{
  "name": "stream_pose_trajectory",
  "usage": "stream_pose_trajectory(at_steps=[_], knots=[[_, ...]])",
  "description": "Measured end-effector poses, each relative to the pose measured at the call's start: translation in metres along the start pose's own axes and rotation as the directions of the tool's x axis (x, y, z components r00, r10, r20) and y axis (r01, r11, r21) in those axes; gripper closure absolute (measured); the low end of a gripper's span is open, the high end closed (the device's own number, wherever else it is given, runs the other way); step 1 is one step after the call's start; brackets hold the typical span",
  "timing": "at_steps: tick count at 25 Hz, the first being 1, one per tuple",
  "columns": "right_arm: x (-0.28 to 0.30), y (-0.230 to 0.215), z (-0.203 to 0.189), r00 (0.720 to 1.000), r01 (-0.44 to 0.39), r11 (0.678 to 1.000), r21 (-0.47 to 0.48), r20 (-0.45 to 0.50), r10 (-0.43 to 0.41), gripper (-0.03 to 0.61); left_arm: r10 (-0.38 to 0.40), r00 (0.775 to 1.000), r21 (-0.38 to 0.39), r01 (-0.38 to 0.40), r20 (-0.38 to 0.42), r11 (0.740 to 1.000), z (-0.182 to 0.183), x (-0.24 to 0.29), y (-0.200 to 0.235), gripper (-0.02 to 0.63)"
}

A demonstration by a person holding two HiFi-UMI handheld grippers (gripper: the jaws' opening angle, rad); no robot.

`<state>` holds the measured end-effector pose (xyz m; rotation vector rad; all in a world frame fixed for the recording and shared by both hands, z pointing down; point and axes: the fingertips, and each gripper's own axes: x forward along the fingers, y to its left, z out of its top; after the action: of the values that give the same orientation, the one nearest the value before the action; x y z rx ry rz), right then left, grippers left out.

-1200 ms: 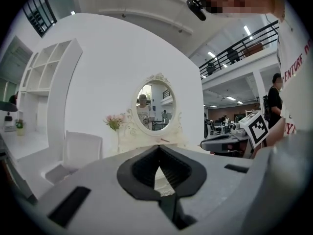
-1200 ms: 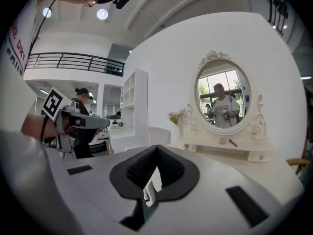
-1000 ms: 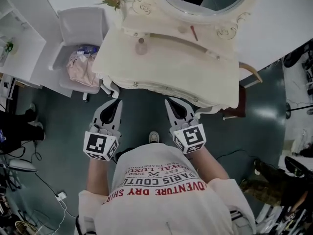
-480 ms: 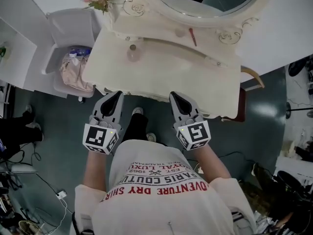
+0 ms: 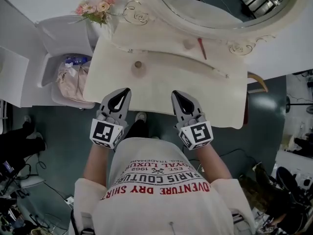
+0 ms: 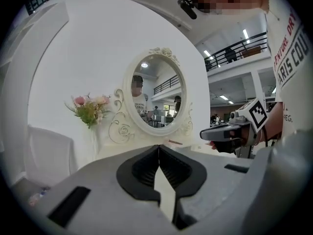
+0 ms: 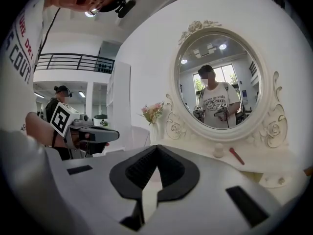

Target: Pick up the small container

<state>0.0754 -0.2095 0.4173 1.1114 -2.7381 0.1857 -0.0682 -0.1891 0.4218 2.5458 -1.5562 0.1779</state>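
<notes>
While the head view looks steeply down, the person's shirt [image 5: 161, 190] fills the bottom of the picture and is cut off by the lower edge. Just above it the left gripper [image 5: 125, 91] and the right gripper [image 5: 176, 94] are held side by side, and their tips reach over the near edge of the cream dressing table [image 5: 215, 97].

In the left gripper view the jaws are closed tip against tip, with nothing between them. The right gripper view shows the right gripper clenched in the same way, also empty. Under its closed tips a pale pink patch shows through the gap, but I cannot tell what it is.

The small container [image 5: 138, 67], a pinkish jar with a darker top, stands on the table beyond the left gripper, apart from both tools. In neither gripper view can I make it out with certainty.

Further back, under the oval mirror [image 5: 210, 9], lie a small pale bottle [image 5: 188, 44] and a red stick [image 5: 201, 48], both too small for details. The mirror is cut off at the top. Flowers [image 5: 98, 6] stand at the far left corner.
</notes>
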Motion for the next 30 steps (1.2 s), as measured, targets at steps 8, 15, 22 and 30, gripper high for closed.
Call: stream_pose_trajectory(at_steps=[8, 15, 22, 30], knots=[[0.075, -0.011, -0.014, 1.000, 0.020, 1.000, 0.003, -0.022, -0.019, 0.580, -0.129, 0.986, 0.012, 0.131, -0.107, 0.991, -0.050, 0.064, 0.047, 0.535], [0.103, -0.027, -0.041, 0.995, 0.063, 0.997, 0.036, -0.076, -0.061, 0.580, -0.164, 0.966, -0.007, 0.165, -0.198, 0.986, -0.097, 0.105, 0.071, 0.452], [0.125, -0.053, -0.056, 0.990, 0.121, 0.990, 0.071, -0.086, -0.115, 0.580, -0.207, 0.952, 0.016, 0.216, -0.225, 0.976, -0.119, 0.143, 0.076, 0.419], [0.139, -0.067, -0.062, 0.986, 0.144, 0.986, 0.084, -0.099, -0.135, 0.580, -0.252, 0.943, 0.048, 0.268, -0.216, 0.962, -0.122, 0.170, 0.073, 0.420]])
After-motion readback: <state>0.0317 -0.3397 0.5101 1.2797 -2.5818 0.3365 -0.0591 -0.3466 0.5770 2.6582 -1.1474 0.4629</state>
